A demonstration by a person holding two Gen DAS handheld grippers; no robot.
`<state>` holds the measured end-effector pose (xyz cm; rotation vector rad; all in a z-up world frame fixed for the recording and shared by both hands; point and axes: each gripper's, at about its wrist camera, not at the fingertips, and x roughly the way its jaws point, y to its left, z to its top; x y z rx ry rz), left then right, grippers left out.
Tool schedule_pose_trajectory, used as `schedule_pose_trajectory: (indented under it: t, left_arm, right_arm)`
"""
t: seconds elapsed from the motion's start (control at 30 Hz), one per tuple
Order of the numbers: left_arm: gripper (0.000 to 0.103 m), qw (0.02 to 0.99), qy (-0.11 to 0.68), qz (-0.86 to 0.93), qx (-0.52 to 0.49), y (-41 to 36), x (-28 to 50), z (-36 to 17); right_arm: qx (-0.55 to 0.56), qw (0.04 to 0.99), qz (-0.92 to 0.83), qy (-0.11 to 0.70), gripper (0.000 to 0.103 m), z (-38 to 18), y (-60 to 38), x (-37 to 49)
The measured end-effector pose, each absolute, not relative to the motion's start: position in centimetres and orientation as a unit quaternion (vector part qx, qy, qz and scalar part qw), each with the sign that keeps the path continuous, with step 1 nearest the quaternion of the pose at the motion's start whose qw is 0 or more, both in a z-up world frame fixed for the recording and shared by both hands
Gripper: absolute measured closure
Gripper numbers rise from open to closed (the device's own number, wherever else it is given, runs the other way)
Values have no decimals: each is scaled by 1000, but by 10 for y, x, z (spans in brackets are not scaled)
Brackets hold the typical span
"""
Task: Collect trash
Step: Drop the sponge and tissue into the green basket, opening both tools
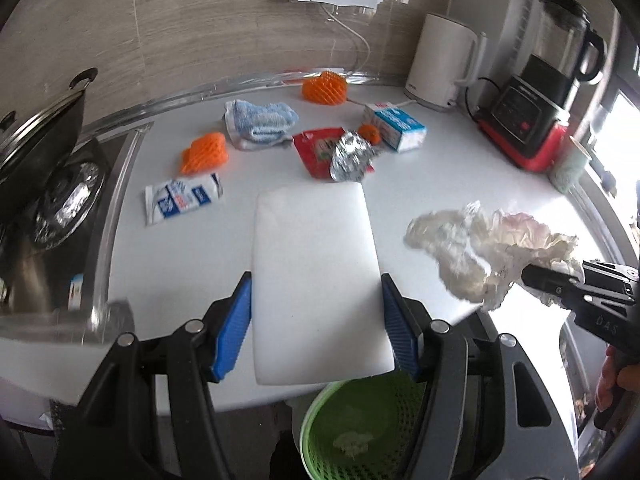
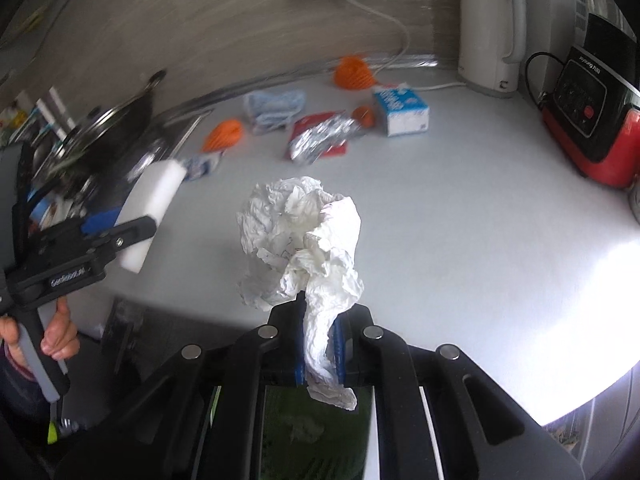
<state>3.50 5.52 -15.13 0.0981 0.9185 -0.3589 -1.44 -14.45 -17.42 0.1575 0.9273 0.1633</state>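
Two pieces lifted near the worktop's front edge, left gripper (image 1: 316, 312) clamping a white foam block (image 1: 316, 264), right gripper (image 2: 318, 344) pinching crumpled paper (image 2: 304, 236), above the green basket (image 1: 320, 412); wrappers (image 1: 182, 200) remain.

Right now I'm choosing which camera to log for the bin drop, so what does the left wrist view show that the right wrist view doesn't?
Only the left wrist view clearly shows the green mesh plastic bin below the counter edge, and the glass blender jug.

Only the right wrist view shows the person's hand on the left gripper's handle.

Both show the flat white foam block clamped in the left gripper, the crumpled white tissue paper pinched by the right gripper, the white electric kettle and the crumpled silver foil.
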Motion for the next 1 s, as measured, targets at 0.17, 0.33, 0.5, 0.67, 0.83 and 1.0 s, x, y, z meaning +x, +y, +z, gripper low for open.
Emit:
schedule_pose_trajectory:
  t: [0.17, 0.33, 0.5, 0.67, 0.83, 1.0]
  left_arm:
    - [43, 876, 451, -165, 42, 62, -7, -156]
    - [43, 871, 465, -156, 35, 66, -42, -164]
    - [43, 869, 469, -154, 41, 64, -68, -168]
    - [43, 865, 473, -158, 48, 57, -82, -171]
    - [43, 853, 489, -174, 51, 49, -91, -182]
    - [43, 837, 503, -206, 68, 34, -100, -194]
  right_arm:
    - [66, 872, 118, 471, 92, -188, -128, -56]
    - [46, 848, 153, 505, 92, -212, -110, -90]
    - [25, 829, 168, 533, 86, -238, -100, -107]
    - [37, 818, 176, 547, 49, -256, -98, -113]
    - [51, 832, 169, 526, 33, -242, -107, -117]
    - [60, 852, 141, 500, 29, -219, -131, -117]
